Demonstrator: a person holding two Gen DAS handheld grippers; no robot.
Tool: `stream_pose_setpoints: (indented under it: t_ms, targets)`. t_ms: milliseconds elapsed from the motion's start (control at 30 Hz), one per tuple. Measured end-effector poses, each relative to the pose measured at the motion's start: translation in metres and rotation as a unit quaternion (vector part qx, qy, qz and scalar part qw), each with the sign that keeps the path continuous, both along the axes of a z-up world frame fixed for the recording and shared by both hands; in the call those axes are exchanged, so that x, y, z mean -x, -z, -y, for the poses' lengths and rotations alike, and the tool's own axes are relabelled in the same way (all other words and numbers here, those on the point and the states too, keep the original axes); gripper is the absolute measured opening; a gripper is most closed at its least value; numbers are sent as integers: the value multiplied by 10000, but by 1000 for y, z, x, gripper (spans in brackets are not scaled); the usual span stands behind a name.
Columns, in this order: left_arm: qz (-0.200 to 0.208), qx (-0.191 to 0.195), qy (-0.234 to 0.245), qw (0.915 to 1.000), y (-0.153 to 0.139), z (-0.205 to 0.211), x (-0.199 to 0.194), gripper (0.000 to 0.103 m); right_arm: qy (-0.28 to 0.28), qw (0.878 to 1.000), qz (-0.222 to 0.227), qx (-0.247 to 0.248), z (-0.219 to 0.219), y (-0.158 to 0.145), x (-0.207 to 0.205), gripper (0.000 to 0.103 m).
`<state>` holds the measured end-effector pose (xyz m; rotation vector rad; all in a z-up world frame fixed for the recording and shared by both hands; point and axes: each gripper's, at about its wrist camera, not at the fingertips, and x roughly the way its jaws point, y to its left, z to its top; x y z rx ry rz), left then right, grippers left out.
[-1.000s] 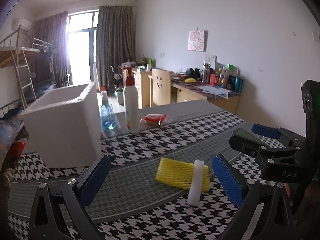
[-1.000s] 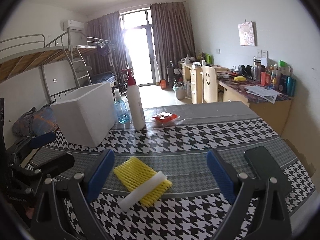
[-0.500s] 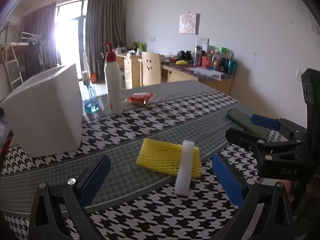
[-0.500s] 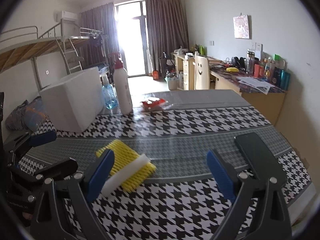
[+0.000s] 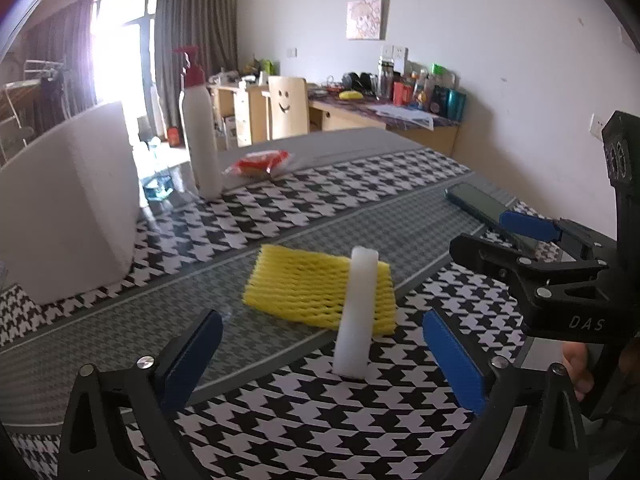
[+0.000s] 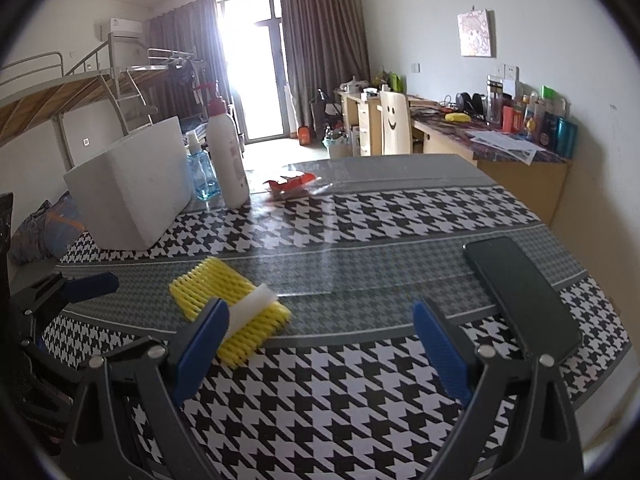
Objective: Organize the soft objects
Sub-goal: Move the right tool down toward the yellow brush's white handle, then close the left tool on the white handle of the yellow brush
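A yellow foam net sleeve lies flat on the houndstooth tablecloth. A white foam stick rests across its right part. My left gripper stands open just short of both, with nothing between its blue pads. My right gripper is open too, off to the right of the sleeve; its left pad hides part of the stick. The right gripper's body shows at the right in the left wrist view. A white foam box stands at the back left.
Beside the box stand a tall white pump bottle and a small blue bottle. A red snack packet lies behind. A dark phone rests near the table's right edge.
Both grippers have come closer to the table and the foam pieces, which look larger now. The views have swung left to right; the foam pieces have not moved on the cloth.
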<state>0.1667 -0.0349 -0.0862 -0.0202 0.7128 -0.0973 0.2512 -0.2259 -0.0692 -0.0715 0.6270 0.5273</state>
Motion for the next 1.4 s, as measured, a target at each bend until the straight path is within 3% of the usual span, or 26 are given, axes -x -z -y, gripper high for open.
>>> stream_pose_setpoints:
  t_ms: [367,567,1033,1400]
  targets:
    - [-486,41,304,9983,21,10,-13,74,60,9997,-220,18,4,14,-1,96]
    - [-602,26,393,9974,27,14,-17,54,50,9994,-350,23,3,23,-3,96]
    - [-809,143,463,9955,34,15,-21,21,6,9990,-438,-81,7,26,-2,96]
    - [-571,311,487,9967,21,7,-7,17,-20,9990,-448,-68,2,24,0,96]
